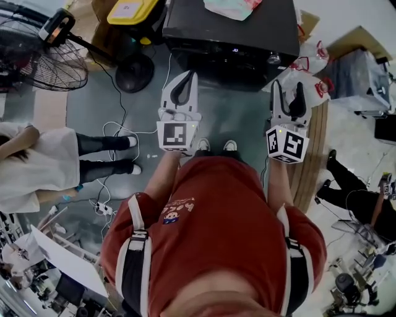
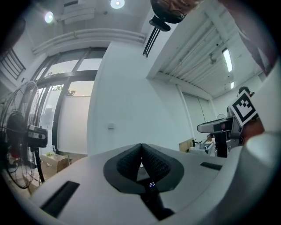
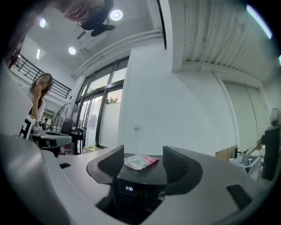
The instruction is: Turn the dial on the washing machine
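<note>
Facing washing machine (image 1: 229,28): L claw (image 1: 185,77) pressed together, empty; R claw (image 1: 288,86) spread, dial (image 1: 274,59) untouched

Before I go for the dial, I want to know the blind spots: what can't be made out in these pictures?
- Dial: head view, too small to read its setting; right gripper view, partly covered by a jaw of the right tool.
- Washing machine: left gripper view, nearly all hidden behind the shut left tool.
- Pink packet: head view, cut off by the top edge.
</note>
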`<state>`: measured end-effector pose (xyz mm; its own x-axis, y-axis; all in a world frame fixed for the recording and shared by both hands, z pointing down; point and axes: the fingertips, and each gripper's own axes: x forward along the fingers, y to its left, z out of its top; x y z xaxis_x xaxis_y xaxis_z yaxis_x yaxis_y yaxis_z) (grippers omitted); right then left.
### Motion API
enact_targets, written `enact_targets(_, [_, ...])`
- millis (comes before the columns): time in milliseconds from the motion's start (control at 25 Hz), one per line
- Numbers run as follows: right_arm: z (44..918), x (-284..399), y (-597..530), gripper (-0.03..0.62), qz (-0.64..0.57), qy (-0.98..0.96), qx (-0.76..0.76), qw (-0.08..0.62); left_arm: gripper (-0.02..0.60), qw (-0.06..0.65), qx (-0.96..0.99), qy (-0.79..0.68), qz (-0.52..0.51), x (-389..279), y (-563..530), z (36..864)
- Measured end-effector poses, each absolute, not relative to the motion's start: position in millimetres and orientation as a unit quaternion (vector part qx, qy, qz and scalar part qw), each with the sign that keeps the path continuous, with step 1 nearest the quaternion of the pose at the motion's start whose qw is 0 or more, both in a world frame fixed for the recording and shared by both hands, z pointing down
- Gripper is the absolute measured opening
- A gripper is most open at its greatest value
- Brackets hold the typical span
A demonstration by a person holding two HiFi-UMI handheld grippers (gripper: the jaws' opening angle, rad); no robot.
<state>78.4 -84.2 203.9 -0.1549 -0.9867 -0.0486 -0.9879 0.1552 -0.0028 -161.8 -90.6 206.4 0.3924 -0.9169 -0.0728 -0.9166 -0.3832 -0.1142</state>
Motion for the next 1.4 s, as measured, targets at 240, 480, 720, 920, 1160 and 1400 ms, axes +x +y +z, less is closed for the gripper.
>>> enact_targets(240, [196, 63, -82, 0.273, 0.034, 0.761, -0.648, 0.010, 0.017, 0.073, -0.825, 0.560, 0.010, -178, -90, 191])
enact_targets(480, [193, 54, -83, 0.239, 0.035, 0.762, -0.647, 0.008, 0.015, 0.078, -0.826, 0.558, 0.011, -181, -87, 188])
enact_targets(720, [196, 51, -84, 0.151, 0.031, 0.762, -0.647, -0.001, 0.017, 0.076, -0.825, 0.560, 0.007, -182, -86, 192])
enact_targets(920, [197, 56, -82, 0.019, 0.032, 0.763, -0.646, -0.004, 0.017, 0.068, -0.825, 0.561, 0.009, -177, -86, 196])
enact_targets(1160, [198, 60, -88, 0.008, 0.028, 0.763, -0.645, -0.002, 0.017, 0.070, -0.825, 0.561, 0.007, -172, -90, 194])
enact_targets(1400, [202, 61, -91, 0.008, 0.030, 0.764, -0.644, -0.009, 0.017, 0.071, -0.823, 0.563, 0.000, -175, -93, 202])
